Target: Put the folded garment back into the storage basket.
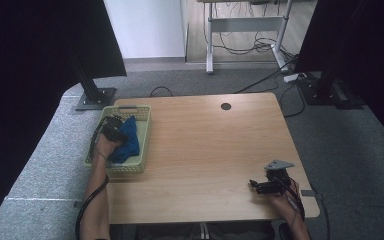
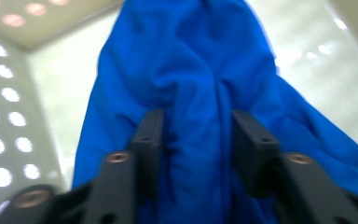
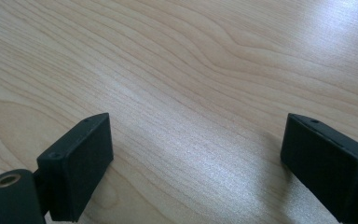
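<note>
High view first: a wooden table (image 1: 205, 150) fills the middle, with a small dark round hole (image 1: 225, 106) near its far edge at about 12 o'clock. At about 9 o'clock from the table's centre, a pale green perforated basket (image 1: 142, 131) sits at the left edge, holding a crumpled blue cloth (image 1: 129, 140). The left gripper (image 1: 114, 124) reaches into the basket from the near side, right at the cloth; from this height I cannot tell how its jaws stand. The left hand (image 1: 103, 147) behind it lies over the basket's near part, a black cable trailing back along the forearm. At about 4 o'clock, near the table's front right corner, the right gripper (image 1: 254, 185) rests low over bare wood, a grey three-cornered plate (image 1: 279, 164) on top, its tip pointing toward 9 o'clock.

Left gripper view: the blue cloth (image 2: 196, 79) rises as a folded mound straight ahead at 12 o'clock. The left gripper (image 2: 198, 135) has its two black jaws pressed into the fabric, a thick fold bunched between them, so they are clamped on the cloth. The basket's pale wall (image 2: 9, 116), with rows of round holes, shows at 9 o'clock, blurred.

Right gripper view: the right gripper (image 3: 196, 154) has its jaws spread wide apart, one at 8 o'clock and one at 4 o'clock, with bare wood grain of the table (image 3: 191, 70) between and beyond them.
</note>
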